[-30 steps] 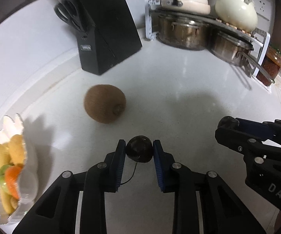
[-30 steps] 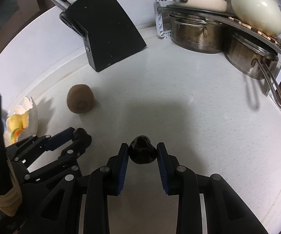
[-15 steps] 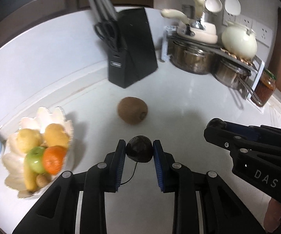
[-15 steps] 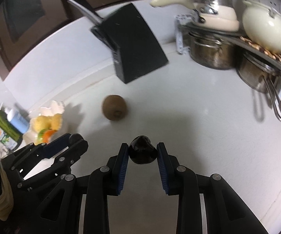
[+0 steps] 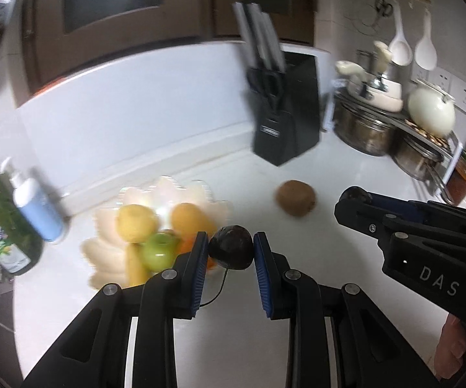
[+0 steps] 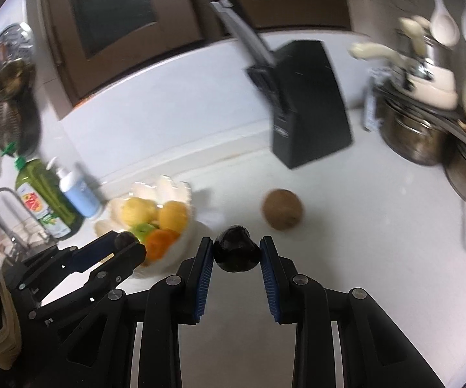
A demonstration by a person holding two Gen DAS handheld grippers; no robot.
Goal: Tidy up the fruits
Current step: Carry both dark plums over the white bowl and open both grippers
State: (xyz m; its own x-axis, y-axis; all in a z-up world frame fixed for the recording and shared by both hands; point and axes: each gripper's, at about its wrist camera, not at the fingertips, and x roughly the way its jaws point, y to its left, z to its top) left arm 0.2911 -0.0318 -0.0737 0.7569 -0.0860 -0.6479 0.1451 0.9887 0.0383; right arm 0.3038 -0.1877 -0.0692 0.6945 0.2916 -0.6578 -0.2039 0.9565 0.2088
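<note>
We carry one dark fruit (image 5: 231, 251) pinched in the left gripper (image 5: 230, 252), another (image 6: 236, 253) in the right gripper (image 6: 236, 254), toward the fruit bowl (image 5: 200, 190), far left.

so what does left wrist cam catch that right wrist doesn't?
Left wrist only: the left gripper shut on a dark fruit, and the jar at the right edge. Right wrist only: the right gripper shut on its own dark fruit, and the tap at the left edge. Both: fruit bowl, kiwi, knife block.
</note>
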